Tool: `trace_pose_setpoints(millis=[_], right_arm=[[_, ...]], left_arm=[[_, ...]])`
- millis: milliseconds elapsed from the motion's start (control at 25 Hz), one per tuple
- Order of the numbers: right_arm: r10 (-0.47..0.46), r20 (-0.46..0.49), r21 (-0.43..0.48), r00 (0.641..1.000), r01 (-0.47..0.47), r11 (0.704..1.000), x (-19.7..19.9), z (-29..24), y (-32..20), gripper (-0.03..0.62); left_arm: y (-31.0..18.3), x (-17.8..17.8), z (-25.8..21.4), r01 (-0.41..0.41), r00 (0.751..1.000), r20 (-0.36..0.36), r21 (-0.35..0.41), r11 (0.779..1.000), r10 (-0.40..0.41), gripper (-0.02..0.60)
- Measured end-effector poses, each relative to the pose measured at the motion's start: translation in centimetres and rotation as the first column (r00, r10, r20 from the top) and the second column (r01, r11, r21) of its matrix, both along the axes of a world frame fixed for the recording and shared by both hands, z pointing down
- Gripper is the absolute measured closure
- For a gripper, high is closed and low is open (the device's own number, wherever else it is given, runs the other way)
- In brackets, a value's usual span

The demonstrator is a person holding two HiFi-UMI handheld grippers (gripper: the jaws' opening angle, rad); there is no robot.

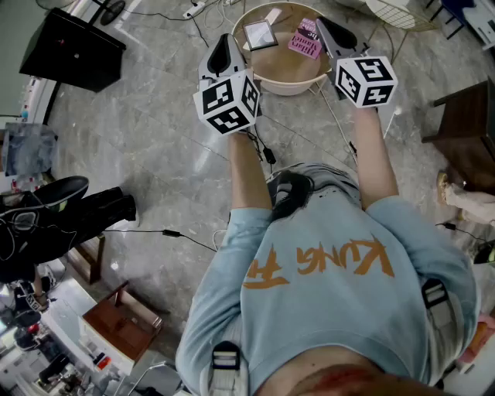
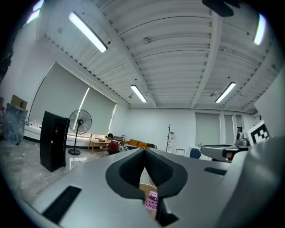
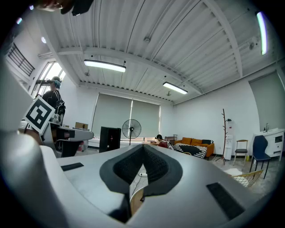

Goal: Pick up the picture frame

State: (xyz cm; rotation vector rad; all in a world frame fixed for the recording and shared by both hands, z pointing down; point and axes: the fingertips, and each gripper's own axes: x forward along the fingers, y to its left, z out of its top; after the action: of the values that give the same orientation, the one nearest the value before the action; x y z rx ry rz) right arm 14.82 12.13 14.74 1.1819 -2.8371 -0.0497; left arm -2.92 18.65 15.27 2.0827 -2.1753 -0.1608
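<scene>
The picture frame [image 1: 260, 34], small with a pale border and a grey face, lies flat on the round wooden table [image 1: 282, 69], next to a pink booklet [image 1: 306, 42]. My left gripper [image 1: 224, 39] is held level at the table's left rim, just left of the frame, its jaws shut on nothing. My right gripper [image 1: 324, 22] hovers level at the table's right rim beside the booklet, also shut and empty. In the left gripper view the shut jaws [image 2: 144, 153] hide the frame, and only the pink booklet [image 2: 151, 201] peeks out below them. The right gripper view shows shut jaws [image 3: 143, 150] over the table's edge [image 3: 136, 202].
A black cabinet [image 1: 73, 48] stands on the marble floor at the far left, with a standing fan [image 2: 80, 122] behind it. Cables [image 1: 267, 151] run under the table. A white wire chair [image 1: 402, 11] and dark wooden furniture [image 1: 472, 116] are to the right. A black chair [image 1: 62, 216] sits at the near left.
</scene>
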Motion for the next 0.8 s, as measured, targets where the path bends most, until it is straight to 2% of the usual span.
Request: trace_pose_setpoints(millis=[320,560,800], right_arm=[[0.005,0.014,0.003,1.000,-0.005,1.000,-0.5,-0.3,1.0,0.597],[0.043,0.023,-0.042,0.999,-0.042,0.998,0.2,1.0,1.2,0.597],[0.050,0.013,-0.060,0.999,-0.049,0.997,0.4,2.6,1.8,0.597]], left_arm=[[1.1,-0.9,-0.2,0.010,1.000,0.012,-0.004,1.000,-0.010,0.561],[2.2,-1.7,1.0,0.036,0.999,0.031,-0.032,0.999,-0.035,0.561],[2.9,-2.3,2.5,0.049,0.999,0.017,-0.044,0.998,-0.049,0.561]])
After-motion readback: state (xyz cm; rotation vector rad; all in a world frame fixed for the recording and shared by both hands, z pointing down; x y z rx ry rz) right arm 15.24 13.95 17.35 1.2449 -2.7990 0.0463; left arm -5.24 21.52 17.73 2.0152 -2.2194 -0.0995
